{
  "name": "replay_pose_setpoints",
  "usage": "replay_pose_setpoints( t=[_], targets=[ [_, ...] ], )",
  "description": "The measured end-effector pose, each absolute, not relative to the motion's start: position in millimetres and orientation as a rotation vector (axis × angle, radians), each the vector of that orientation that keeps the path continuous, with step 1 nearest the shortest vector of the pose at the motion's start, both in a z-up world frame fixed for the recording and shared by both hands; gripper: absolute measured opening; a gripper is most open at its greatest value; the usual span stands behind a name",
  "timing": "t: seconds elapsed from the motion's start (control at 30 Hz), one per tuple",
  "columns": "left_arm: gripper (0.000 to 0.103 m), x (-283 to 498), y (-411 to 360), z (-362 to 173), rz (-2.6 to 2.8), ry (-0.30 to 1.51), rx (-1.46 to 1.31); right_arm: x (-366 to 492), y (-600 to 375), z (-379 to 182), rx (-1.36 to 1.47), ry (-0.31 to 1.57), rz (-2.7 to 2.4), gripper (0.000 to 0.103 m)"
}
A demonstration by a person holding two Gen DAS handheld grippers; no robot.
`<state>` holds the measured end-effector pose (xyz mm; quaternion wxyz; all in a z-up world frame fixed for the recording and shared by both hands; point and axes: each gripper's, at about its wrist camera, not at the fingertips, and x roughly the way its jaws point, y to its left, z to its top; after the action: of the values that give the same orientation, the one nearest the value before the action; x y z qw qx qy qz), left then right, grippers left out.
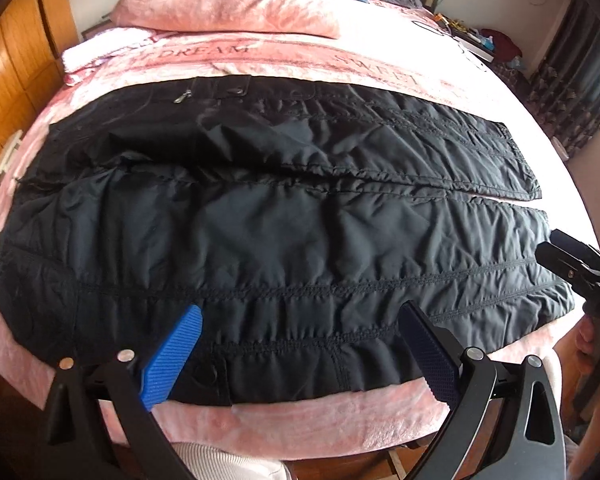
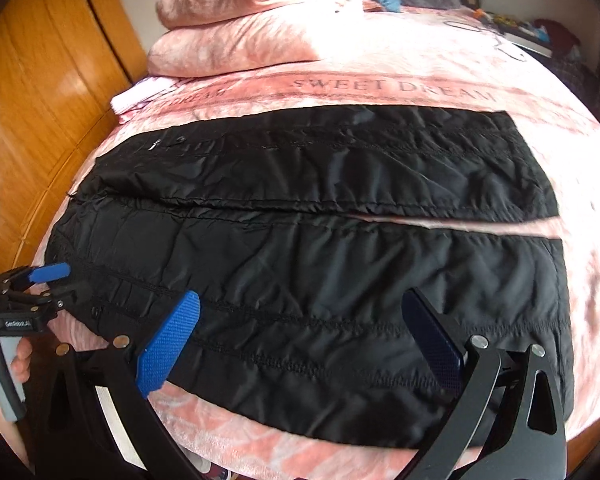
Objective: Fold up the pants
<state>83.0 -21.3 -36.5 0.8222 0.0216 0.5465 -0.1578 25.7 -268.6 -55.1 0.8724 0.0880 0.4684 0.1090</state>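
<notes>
Black padded pants lie spread flat across the pink bed, waist to the left, both legs side by side running right; they also show in the right wrist view. My left gripper is open, its blue fingers over the near leg's edge, close to the waist end. My right gripper is open over the near leg, towards the hem end. Each gripper shows in the other's view: the right one at the hem, the left one at the waist.
A pink "SWEET DREAM" blanket covers the bed. Pink pillows are stacked at the far side. A wooden wardrobe stands to the left. A cluttered shelf and curtains are at the far right.
</notes>
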Motion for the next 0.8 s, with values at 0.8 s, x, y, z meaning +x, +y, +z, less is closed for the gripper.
replay_pose_setpoints(
  t=[0.8],
  targets=[
    [0.098,385.6,-91.6,-96.5,-0.726,1.21,0.396,331.2,-241.6,-116.9,-0.369,1.164,0.753,0.1]
  ],
)
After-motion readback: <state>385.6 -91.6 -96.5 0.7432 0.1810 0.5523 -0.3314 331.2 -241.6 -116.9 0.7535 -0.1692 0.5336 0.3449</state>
